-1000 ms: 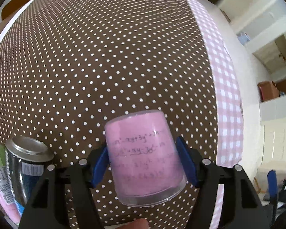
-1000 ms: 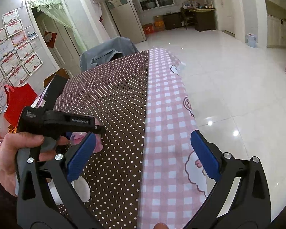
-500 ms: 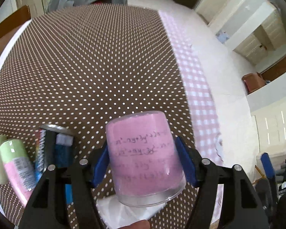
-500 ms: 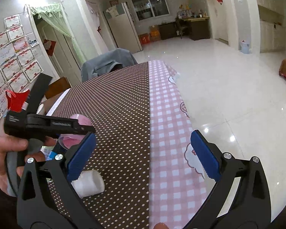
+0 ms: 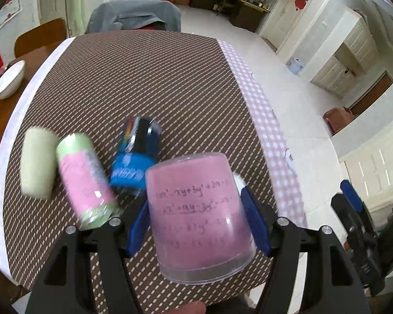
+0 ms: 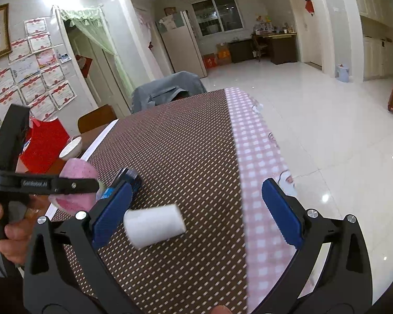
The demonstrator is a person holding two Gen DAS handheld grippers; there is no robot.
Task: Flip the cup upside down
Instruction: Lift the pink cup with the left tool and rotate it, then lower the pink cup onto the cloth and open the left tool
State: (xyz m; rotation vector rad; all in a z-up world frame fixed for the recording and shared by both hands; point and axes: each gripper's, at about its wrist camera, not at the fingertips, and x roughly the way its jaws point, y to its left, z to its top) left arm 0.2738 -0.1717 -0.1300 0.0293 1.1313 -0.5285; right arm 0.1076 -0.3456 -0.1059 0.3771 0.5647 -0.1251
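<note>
- The left gripper (image 5: 199, 219) has its two blue-padded fingers (image 5: 138, 227) closed against opposite sides of a translucent pink plastic cup with handwriting on it (image 5: 196, 209).
- The cup is held in the air above the near part of the table, its wider clear rim toward the camera and its closed end pointing away.
- The right gripper (image 6: 196, 214) has its blue pads (image 6: 280, 212) spread wide apart, holding nothing, above the brown polka-dot tablecloth (image 6: 183, 144).
- A white cylindrical roll (image 6: 154, 225) lies on its side on the cloth between the right gripper's fingers, nearer the left pad; I cannot tell whether it touches it.
- A blue and black can (image 5: 138, 154), a pink and green canister (image 5: 83, 178) and a pale green cylinder (image 5: 36, 162) are grouped near the cup, all motion-blurred.
- The far half of the cloth is bare; a pink checked strip (image 6: 251, 157) runs along its right edge, with tiled floor beyond.
- The cup carries handwritten algebra, partly legible as "xy + 3y".
- The left gripper's black arm (image 6: 44, 183) bears small pale lettering, too blurred to read for certain.
</note>
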